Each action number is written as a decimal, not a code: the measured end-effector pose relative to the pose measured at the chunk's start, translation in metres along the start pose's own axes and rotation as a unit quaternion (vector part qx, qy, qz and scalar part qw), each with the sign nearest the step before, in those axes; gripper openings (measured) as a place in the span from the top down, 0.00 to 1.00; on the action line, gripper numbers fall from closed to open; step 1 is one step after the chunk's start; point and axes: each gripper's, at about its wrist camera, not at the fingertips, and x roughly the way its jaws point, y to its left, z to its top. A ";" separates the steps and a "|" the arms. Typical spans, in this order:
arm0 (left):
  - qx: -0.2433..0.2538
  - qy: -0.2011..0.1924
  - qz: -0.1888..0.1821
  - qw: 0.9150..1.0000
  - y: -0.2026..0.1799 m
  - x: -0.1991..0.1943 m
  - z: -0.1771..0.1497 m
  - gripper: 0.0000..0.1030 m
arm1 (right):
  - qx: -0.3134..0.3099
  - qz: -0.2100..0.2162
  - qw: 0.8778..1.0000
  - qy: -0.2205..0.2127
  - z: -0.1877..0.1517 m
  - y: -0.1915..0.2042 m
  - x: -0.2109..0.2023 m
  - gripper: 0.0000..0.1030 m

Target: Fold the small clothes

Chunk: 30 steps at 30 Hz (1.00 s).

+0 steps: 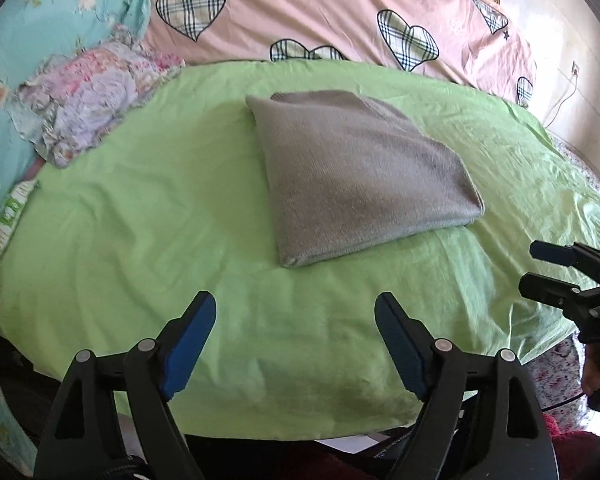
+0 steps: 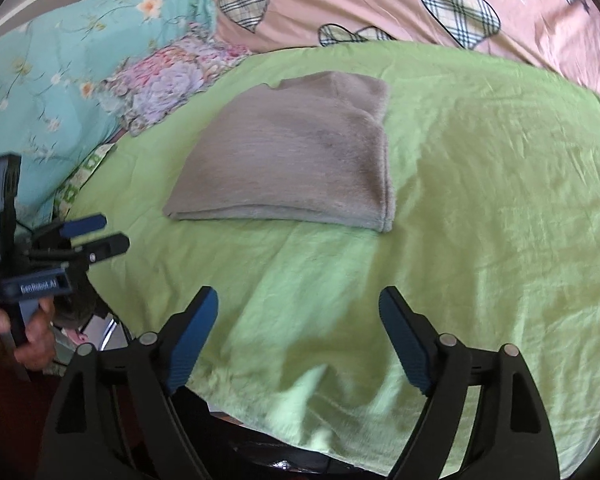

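A grey knitted garment lies folded into a flat rectangle on the green sheet. My left gripper hovers over bare sheet near the front edge, short of the garment, open with nothing between its blue pads. It shows at the left of the right wrist view, held by a hand. My right gripper is also open and empty, in front of the garment's near right corner. In the left wrist view it enters from the right edge.
A pink quilt with plaid hearts lies behind the green sheet. Teal floral bedding and a crumpled flowered cloth sit at the left. A wall socket with a cable is at the far right.
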 end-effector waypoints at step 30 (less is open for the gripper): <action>-0.093 0.039 -0.071 0.992 0.039 0.092 0.105 0.17 | 0.106 0.055 0.992 -0.045 0.101 -0.050 0.051 0.14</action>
